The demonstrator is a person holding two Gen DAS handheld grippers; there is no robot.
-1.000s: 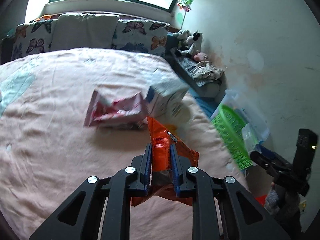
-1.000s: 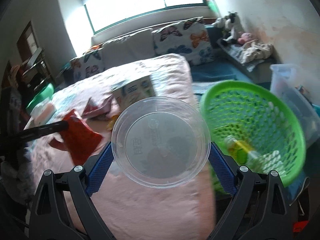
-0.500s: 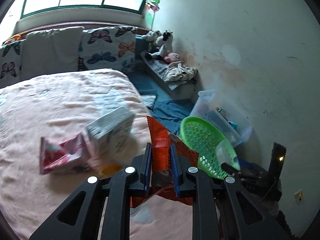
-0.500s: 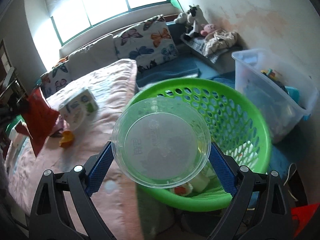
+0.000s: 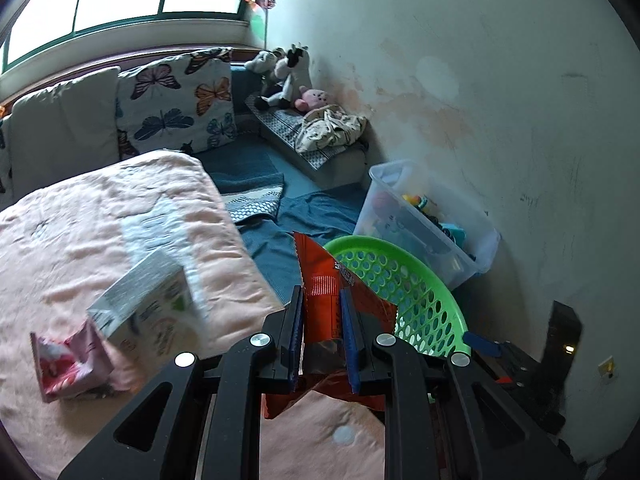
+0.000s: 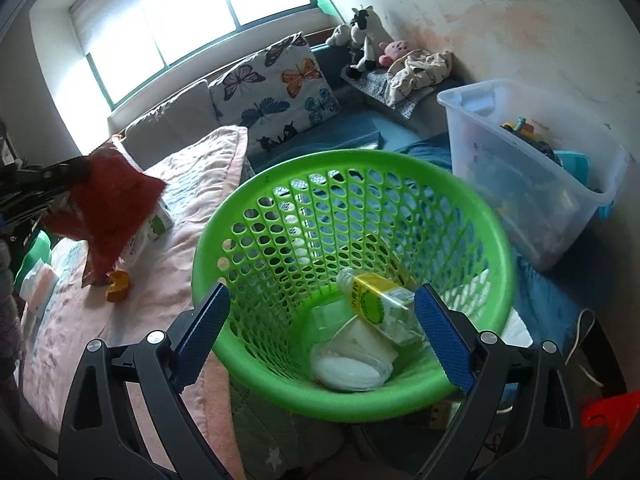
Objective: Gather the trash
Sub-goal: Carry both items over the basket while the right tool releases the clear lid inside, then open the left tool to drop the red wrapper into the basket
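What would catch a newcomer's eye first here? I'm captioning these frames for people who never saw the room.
The bright green basket beside the pink bed dominates, with a yellow-labelled bottle and a clear plastic cup lying at its bottom under the open right tongs. Next, the orange-red snack wrapper clamped in the left tongs stands out, poised near the basket's rim.
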